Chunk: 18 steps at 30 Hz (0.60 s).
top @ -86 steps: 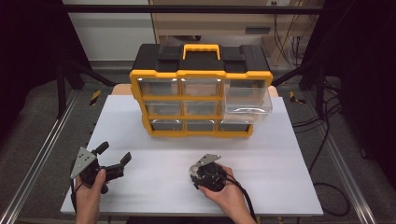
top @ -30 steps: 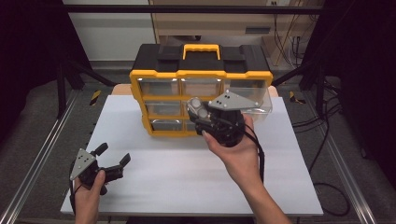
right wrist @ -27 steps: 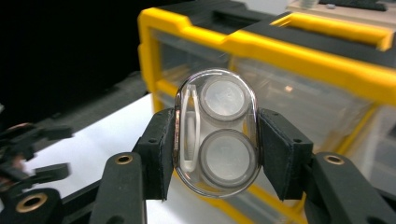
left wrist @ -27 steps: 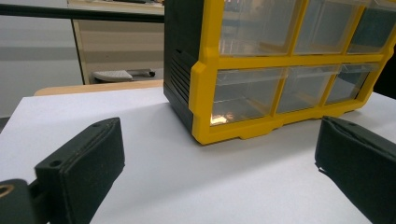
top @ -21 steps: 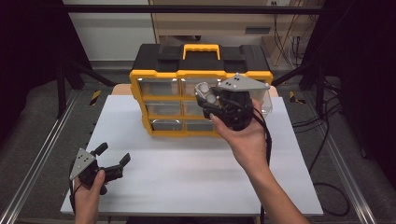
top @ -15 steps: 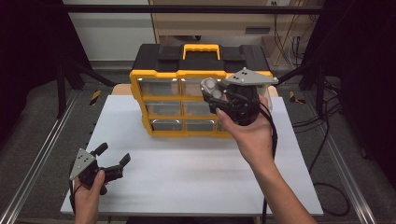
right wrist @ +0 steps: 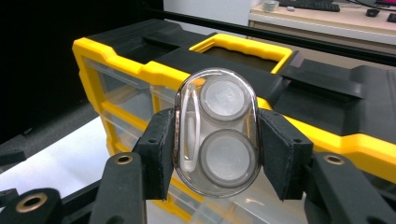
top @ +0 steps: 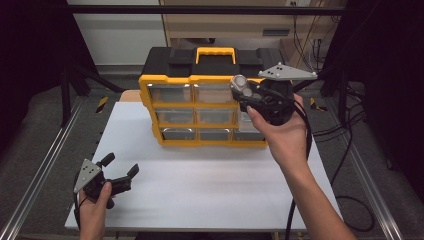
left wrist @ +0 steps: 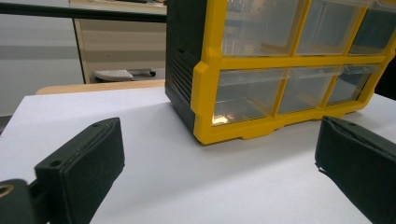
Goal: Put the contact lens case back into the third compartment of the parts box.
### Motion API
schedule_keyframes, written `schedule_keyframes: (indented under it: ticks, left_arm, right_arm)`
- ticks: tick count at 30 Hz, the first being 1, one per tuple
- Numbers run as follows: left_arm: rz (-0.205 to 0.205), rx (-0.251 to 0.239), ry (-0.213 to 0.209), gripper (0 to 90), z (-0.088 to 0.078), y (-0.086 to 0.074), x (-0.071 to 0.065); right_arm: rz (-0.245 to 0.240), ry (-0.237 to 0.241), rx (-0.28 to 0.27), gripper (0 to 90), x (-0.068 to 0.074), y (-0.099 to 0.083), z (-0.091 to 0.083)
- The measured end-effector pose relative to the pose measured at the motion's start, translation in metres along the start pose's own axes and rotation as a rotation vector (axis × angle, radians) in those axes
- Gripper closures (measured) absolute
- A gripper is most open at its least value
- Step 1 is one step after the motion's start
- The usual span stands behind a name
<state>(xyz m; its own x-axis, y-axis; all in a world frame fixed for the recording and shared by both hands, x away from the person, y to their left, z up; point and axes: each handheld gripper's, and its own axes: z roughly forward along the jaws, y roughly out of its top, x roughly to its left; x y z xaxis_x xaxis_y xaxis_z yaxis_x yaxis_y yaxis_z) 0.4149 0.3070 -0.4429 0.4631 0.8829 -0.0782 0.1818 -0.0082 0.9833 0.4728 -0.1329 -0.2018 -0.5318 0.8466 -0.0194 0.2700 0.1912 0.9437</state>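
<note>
Clear case, high view: the clear case (top: 240, 83) was pinched in the right gripper (top: 246, 91), raised in front of the upper right of the drawer organizer (top: 200, 107) on the desk (top: 200, 195).
Left gripper, high view: the left gripper (top: 120, 172) rested low at the desk's near left corner, spread and empty, well apart from the organizer (the right hand was clearly the nearer one).
Left gripper view: both black jaws stood wide apart over the white desk (left wrist: 140, 154); the organizer's (left wrist: 289, 70) lower left corner and clear drawers lay ahead.
Right gripper view: the case (right wrist: 215, 132) stood with its long axis upright between the pads (right wrist: 159, 149), pressed on both long sides; two round grey discs showed inside, one above the other.
Relation that matters: the organizer (right wrist: 327, 102) lay just beyond and below the case, its yellow handle (right wrist: 243, 49) straight ahead.
Writing: no brand or label could be read.
</note>
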Motion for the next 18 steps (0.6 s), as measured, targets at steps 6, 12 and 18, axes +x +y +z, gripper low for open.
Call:
schedule_keyframes:
  ticks: [6, 12, 18]
  left_arm:
    - [0.0, 0.0, 0.0, 1.3, 0.0, 0.0, 0.0]
    - [0.0, -0.003, 0.001, 1.3, 0.0, 0.0, 0.0]
    - [0.001, -0.004, 0.007, 1.3, -0.001, 0.0, 0.001]
  right_arm:
    - [0.008, -0.017, -0.001, 49.2, -0.01, 0.001, -0.004]
    - [0.024, -0.028, 0.002, 49.2, -0.021, 0.0, -0.007]
    - [0.029, -0.04, -0.003, 49.2, -0.028, 0.002, -0.013]
